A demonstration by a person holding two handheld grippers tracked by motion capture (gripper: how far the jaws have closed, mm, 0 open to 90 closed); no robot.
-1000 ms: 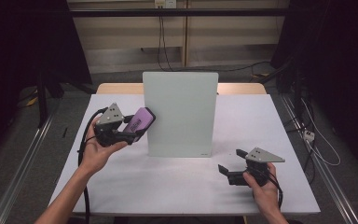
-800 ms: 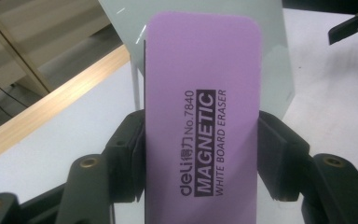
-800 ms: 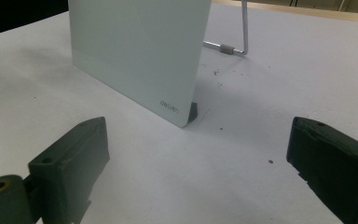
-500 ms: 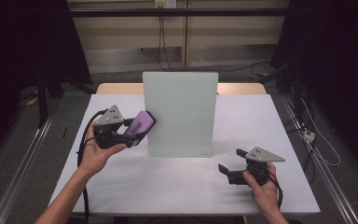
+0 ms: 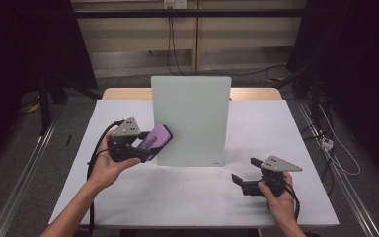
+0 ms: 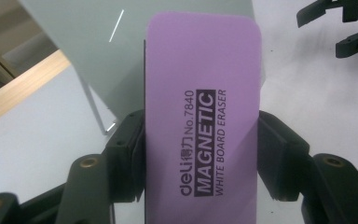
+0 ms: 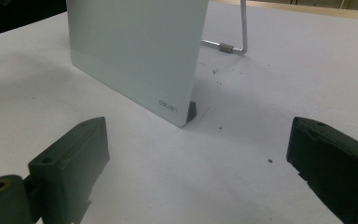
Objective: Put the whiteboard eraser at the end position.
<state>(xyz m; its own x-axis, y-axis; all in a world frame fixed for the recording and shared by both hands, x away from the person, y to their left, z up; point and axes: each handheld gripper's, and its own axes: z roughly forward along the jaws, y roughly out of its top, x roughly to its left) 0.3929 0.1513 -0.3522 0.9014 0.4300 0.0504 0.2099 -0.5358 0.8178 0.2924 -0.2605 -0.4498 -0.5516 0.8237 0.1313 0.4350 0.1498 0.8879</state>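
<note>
A small whiteboard (image 5: 191, 120) stands upright on a metal stand in the middle of the white table (image 5: 286, 128). My left gripper (image 5: 150, 145) is shut on a purple magnetic whiteboard eraser (image 5: 155, 137), whose far end sits at the board's lower left edge. In the left gripper view the eraser (image 6: 200, 116) is clamped between both black jaws, label up, with the board (image 6: 98, 51) behind it. My right gripper (image 5: 243, 181) is open low over the table, in front of the board's right corner (image 7: 175, 109), with nothing between its jaws.
The board's wire stand (image 7: 235, 32) reaches back behind it on the table. A wooden strip (image 5: 123, 94) runs along the far table edge. Cables (image 5: 335, 143) lie on the floor to the right.
The left gripper with the eraser has shifted slightly, staying against the board's left edge. The right gripper has not moved.
</note>
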